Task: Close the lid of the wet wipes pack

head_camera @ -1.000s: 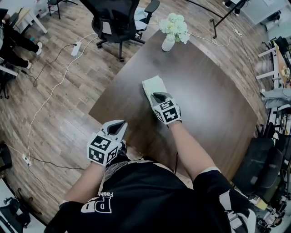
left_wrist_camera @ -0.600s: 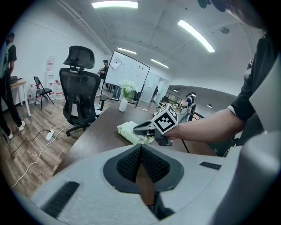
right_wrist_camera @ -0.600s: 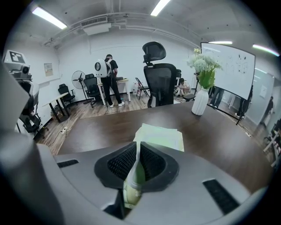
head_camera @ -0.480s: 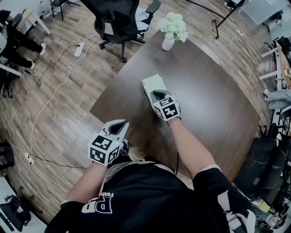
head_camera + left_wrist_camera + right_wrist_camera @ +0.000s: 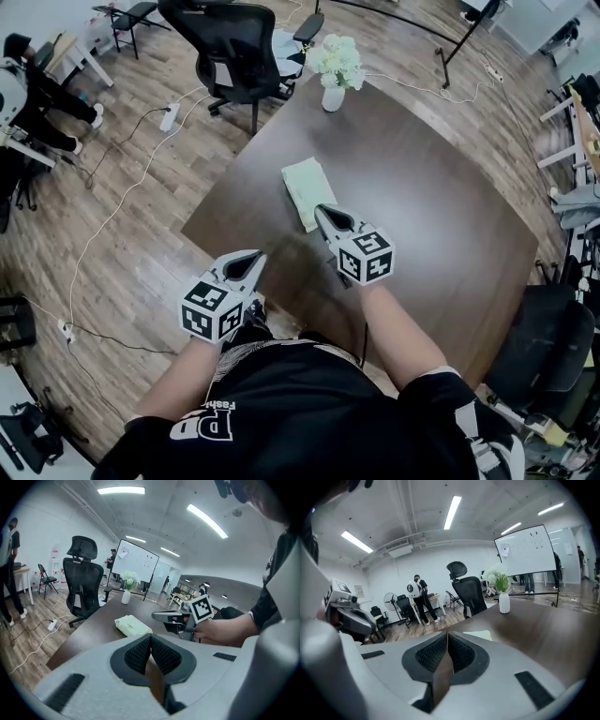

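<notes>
Right gripper [image 5: 322, 212] jaws pressed together, nothing between them; tips just beside the near end of the wet wipes pack [image 5: 306, 190], contact not discernible; left gripper [image 5: 254, 256] also closed and empty, held at the near edge of the table [image 5: 441, 197], apart from the pack; pack lies flat on the dark tabletop; vase of flowers [image 5: 335, 71] at the far corner; office chair [image 5: 232, 49] beyond.

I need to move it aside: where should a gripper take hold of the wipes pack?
Probably the near short end of the pack, coming in low from the person's side with the right gripper. It lies flat and thin, with that end nearest the gripper, whose jaws are shut.
</notes>
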A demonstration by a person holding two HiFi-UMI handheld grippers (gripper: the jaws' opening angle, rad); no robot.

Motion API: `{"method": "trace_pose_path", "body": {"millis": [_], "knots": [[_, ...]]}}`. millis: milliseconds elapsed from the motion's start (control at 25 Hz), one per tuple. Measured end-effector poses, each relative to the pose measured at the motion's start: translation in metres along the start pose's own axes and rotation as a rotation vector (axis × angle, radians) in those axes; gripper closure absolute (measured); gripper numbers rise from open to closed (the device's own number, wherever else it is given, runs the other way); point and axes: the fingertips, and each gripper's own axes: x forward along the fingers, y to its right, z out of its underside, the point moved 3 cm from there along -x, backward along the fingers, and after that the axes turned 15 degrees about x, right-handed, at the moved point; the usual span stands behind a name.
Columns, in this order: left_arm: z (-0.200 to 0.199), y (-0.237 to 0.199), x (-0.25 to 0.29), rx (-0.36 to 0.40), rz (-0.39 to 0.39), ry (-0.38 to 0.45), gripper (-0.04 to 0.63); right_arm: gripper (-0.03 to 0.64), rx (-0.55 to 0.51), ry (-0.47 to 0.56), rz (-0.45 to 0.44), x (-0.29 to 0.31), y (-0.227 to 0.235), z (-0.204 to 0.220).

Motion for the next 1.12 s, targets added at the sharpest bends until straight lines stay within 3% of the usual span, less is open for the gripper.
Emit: {"method": "trace_pose_path", "body": {"millis": [240,640,880,1120], "knots": [[-0.015,0.038,0.007,-0.049,-0.006,0.061,0.578,0.611,0.002,0.057,-0.112,-0.077,-0.028,0.011],[-0.017,0.114,0.007,-0.003,-0.079,0.079,0.578,0.612,-0.034,0.002,-0.235,-0.162,-0.036,0.058],[-0.008,0.141,-0.007,-0.002,-0.087,0.087,0.578,0.613,0.003,0.015,-0.259,-0.184,-0.046,0.063],[-0.002,0.164,-0.028,0.036,-0.064,0.124,0.578,0.612,-0.028,0.037,-0.245,-0.203,-0.076,0.076]]}}
